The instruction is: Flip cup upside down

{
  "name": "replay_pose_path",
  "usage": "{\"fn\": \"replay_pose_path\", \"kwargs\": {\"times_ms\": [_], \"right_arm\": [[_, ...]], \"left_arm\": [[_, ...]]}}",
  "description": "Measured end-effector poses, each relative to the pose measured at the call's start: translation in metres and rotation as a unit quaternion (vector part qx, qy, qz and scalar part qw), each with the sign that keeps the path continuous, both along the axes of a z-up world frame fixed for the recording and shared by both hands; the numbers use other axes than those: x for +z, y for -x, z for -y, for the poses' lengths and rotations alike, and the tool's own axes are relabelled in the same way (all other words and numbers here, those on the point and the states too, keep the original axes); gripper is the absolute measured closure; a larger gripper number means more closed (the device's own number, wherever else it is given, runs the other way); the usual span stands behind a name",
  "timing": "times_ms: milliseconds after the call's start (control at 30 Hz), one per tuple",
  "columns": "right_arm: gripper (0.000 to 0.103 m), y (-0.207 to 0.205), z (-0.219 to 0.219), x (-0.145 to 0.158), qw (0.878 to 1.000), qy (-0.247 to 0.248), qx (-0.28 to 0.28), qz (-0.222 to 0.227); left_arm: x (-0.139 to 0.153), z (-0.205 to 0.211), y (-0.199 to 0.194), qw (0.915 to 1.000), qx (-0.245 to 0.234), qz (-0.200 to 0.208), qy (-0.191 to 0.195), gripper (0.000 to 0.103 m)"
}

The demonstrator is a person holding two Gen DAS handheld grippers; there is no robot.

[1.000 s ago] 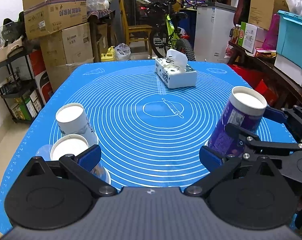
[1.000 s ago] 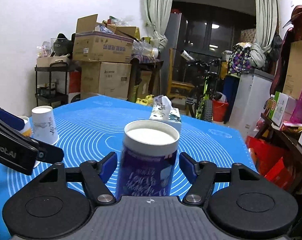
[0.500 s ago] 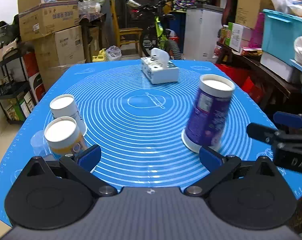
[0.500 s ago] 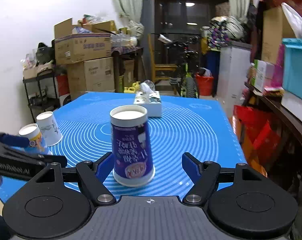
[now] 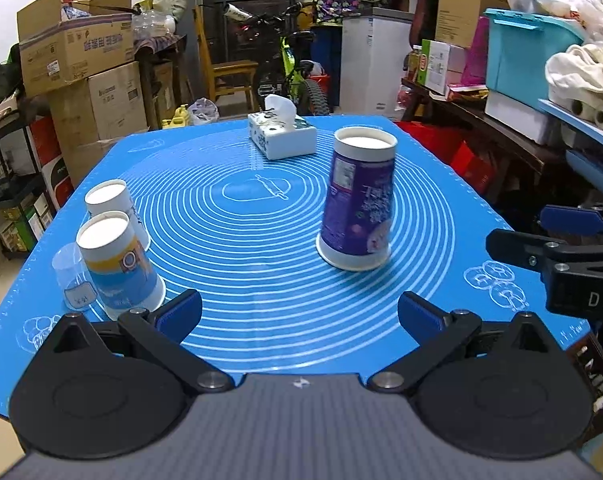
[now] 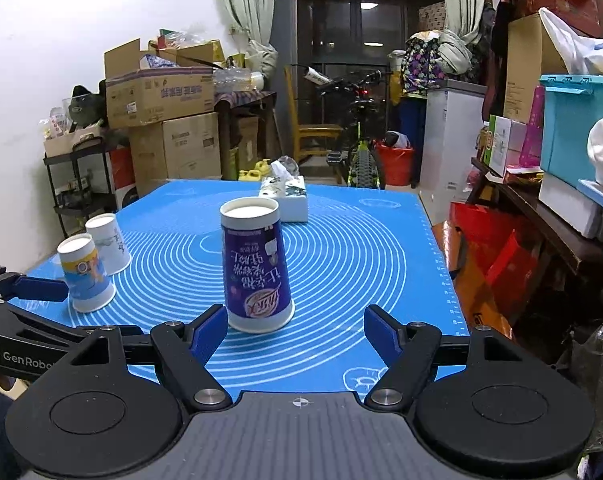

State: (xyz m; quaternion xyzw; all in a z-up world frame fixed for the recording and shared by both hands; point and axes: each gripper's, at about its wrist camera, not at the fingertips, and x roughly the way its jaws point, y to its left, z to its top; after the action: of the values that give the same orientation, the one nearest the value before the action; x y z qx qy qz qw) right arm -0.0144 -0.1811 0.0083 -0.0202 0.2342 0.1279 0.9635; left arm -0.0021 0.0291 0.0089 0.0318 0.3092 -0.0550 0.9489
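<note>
My right claw (image 6: 295,330) is showing matt black plastic arms with smooth blue pads (image 6: 209,330) and bright metal pivot pins. The purple cup (image 6: 255,266) just beyond it is looking like glossy printed paper with a dull white base. The blue mat (image 6: 361,248) under that cup is giving off a soft sheen, like smooth silicone. Behind the cup, the tissue box (image 6: 287,198) is looking like printed card, with soft paper tissue poking out.
</note>
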Motion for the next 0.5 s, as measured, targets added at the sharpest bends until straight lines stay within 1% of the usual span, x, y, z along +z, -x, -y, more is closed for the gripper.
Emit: {"fn": "replay_pose_path", "kwargs": {"times_ms": [267, 500], "right_arm": [[0.024, 0.012, 0.003, -0.001, 1.0, 0.001, 0.004, -0.005], [0.024, 0.015, 0.004, -0.002, 1.0, 0.004, 0.006, -0.008]], "left_arm": [[0.0, 0.004, 0.01, 1.0, -0.006, -0.001, 0.001, 0.0], [-0.003, 0.004, 0.011, 0.9999, -0.008, -0.007, -0.004, 0.0]]}}
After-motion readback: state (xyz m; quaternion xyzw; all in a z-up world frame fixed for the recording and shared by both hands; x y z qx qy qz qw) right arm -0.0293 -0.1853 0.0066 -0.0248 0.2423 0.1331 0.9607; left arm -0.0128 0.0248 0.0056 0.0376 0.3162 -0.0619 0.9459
